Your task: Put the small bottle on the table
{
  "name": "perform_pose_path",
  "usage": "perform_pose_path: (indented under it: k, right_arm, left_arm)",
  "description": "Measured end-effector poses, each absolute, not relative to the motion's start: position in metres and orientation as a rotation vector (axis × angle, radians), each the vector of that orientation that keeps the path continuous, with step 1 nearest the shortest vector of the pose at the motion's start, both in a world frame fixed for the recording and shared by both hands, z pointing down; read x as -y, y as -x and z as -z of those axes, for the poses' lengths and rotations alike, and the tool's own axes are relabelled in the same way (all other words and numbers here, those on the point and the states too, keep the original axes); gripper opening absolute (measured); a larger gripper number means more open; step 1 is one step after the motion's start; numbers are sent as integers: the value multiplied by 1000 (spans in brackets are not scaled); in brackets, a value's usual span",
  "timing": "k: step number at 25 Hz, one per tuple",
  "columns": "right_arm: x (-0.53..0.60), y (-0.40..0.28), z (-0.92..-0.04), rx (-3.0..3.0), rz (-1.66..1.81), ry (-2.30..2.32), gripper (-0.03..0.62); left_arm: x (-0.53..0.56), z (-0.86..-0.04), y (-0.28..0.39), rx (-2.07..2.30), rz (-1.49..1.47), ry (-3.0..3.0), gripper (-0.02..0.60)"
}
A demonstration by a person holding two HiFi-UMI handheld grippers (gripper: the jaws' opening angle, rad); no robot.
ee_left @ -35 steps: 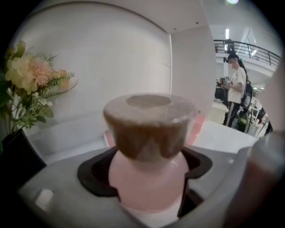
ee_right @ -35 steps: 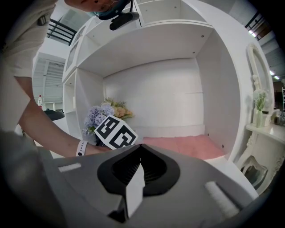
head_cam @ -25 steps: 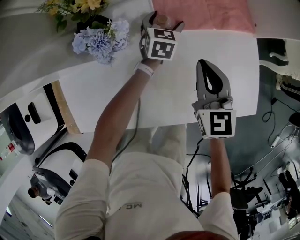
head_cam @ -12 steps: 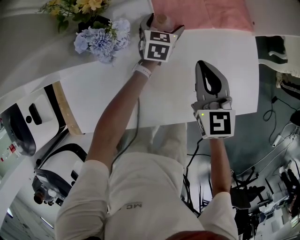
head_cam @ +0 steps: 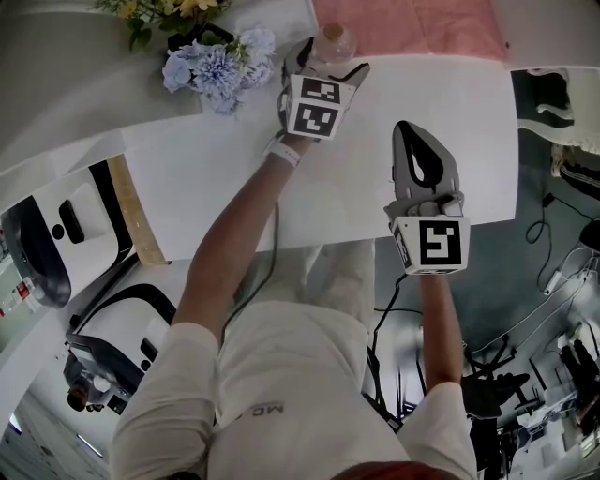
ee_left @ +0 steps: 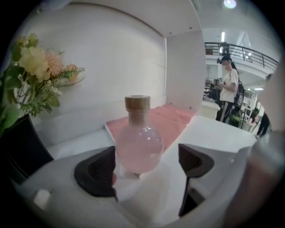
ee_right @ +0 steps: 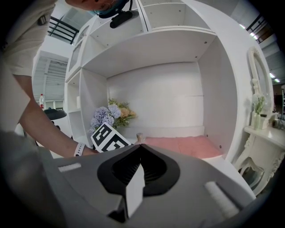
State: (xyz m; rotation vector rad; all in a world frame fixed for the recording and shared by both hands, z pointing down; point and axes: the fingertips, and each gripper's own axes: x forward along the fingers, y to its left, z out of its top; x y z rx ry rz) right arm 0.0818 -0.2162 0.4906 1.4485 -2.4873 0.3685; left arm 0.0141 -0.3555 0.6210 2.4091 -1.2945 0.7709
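Note:
The small bottle [ee_left: 138, 147], round, pale pink with a cork-coloured top, stands upright on the white table [head_cam: 234, 178] at the edge of a pink cloth [ee_left: 171, 118]. My left gripper [ee_left: 147, 160] straddles it with the jaws spread wide and closing. The left pad [ee_left: 100, 171] lies close against the glass, and a clear gap separates the right pad [ee_left: 193, 160] from it. In the head view the bottle [head_cam: 333, 39] shows just beyond the left gripper [head_cam: 330, 56]. My right gripper [head_cam: 405, 131] hovers over the table's near right part, shut and empty, its pads [ee_right: 140, 167] meeting.
A bunch of blue and yellow flowers [head_cam: 216, 66] in a dark pot stands left of the bottle. The pink cloth [head_cam: 412, 28] covers the back of the shelf recess. A person [ee_left: 229, 91] stands far off to the right. The table's front edge runs just before my legs.
The left gripper has shifted slightly back toward me while the bottle stays standing by the pink cloth. The right gripper has held still.

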Motion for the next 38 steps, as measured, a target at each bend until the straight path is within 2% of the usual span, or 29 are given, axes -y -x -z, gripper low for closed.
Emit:
perform_pose_path:
  k: [6,10,14,19,24,38]
  right_arm:
    - [206,-80,-478,2482,-349,-1465,-9]
    - [198,-80,-467,2476,-334,-1477,-9]
    - [188,-79,-454,2465,-324,-1493,-9]
    - [175,-77,-439,2463,-299,-1505,-9]
    - [160,-78,-425,2444,-309,-1536,-9]
    - [119,-62,-377,2461,-287,-1466,-9]
  left_arm:
    - [338,-611,-5,1273,-785,-2406,358]
    - [323,-598,0,1280,-781,-2412,258]
    - [306,-586,5,1306,-776,-2393,221]
    - [286,-558,12,1371,-742,-2403,78]
    - [263,-534,13,1362,-731,-2446,2]
    - [179,-439,21,1240,-600,-2520,2]
